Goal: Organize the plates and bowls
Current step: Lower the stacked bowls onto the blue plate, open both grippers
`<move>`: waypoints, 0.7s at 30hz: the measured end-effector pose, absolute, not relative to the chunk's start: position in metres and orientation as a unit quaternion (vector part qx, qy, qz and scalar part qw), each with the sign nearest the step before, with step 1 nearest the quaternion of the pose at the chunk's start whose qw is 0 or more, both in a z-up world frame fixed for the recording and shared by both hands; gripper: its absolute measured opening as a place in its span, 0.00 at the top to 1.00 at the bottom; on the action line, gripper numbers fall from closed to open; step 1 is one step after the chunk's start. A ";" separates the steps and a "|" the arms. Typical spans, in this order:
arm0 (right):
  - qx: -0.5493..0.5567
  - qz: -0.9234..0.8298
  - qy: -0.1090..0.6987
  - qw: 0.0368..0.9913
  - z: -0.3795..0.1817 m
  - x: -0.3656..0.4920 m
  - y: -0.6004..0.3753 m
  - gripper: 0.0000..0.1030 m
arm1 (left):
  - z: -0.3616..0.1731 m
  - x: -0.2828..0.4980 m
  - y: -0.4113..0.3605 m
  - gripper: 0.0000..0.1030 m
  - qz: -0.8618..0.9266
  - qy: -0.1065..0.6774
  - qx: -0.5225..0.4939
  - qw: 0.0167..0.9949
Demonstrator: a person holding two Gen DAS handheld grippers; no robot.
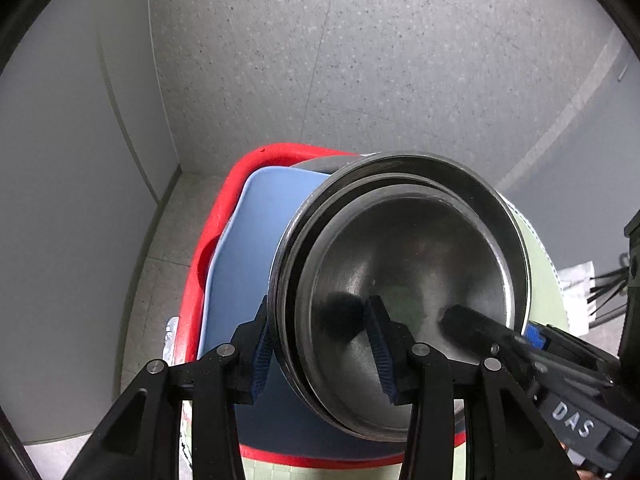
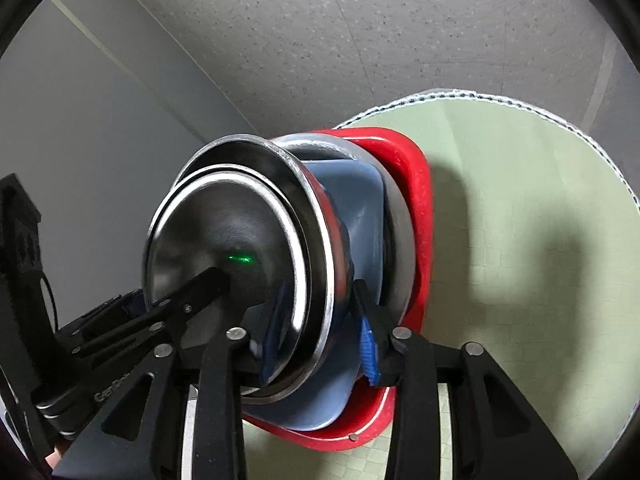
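Pale green round table mat (image 2: 520,240) with white stitched edging sat over a speckled grey floor (image 1: 360,60), plain grey wall panels (image 1: 60,200) off to the side.

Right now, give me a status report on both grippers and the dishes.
Left gripper and right gripper each straddle the steel bowls' rim. Bowls over blue tray, red basin. Nothing obstructing.

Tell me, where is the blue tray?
In both wrist views the blue tray lies inside the red tub, under the stacked metal bowls, on the green mat.
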State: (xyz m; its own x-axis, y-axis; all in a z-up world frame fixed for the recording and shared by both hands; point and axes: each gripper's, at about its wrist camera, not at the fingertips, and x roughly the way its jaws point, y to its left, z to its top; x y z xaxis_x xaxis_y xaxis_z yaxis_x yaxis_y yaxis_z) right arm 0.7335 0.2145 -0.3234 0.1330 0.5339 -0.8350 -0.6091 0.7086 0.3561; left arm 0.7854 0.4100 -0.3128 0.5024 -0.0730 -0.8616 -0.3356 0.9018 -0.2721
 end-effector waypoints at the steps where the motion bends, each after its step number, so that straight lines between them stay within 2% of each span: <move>1: -0.036 0.379 0.536 0.754 -0.323 0.732 0.215 0.56 | -0.314 0.784 0.412 0.61 0.077 0.494 -0.208 0.841; 4: -0.039 0.373 0.528 0.761 -0.320 0.725 0.218 0.50 | -0.320 0.790 0.421 0.63 0.084 0.499 -0.197 0.840; 7: -0.028 0.374 0.522 0.766 -0.317 0.723 0.216 0.43 | -0.316 0.788 0.420 0.59 0.080 0.490 -0.199 0.845; 10: -0.019 0.377 0.514 0.770 -0.312 0.718 0.210 0.40 | -0.317 0.781 0.410 0.44 0.077 0.484 -0.196 0.849; 12: -0.013 0.374 0.504 0.778 -0.306 0.712 0.200 0.33 | -0.310 0.770 0.406 0.29 0.083 0.474 -0.191 0.856; 13: -0.010 0.373 0.501 0.781 -0.303 0.709 0.194 0.30 | -0.306 0.763 0.402 0.27 0.083 0.467 -0.188 0.860; 17: 0.003 0.358 0.473 0.805 -0.279 0.685 0.155 0.30 | -0.277 0.732 0.379 0.13 0.086 0.431 -0.167 0.883; 21: 0.005 0.321 0.422 0.848 -0.249 0.645 0.103 0.24 | -0.242 0.693 0.339 0.04 0.055 0.387 -0.131 0.911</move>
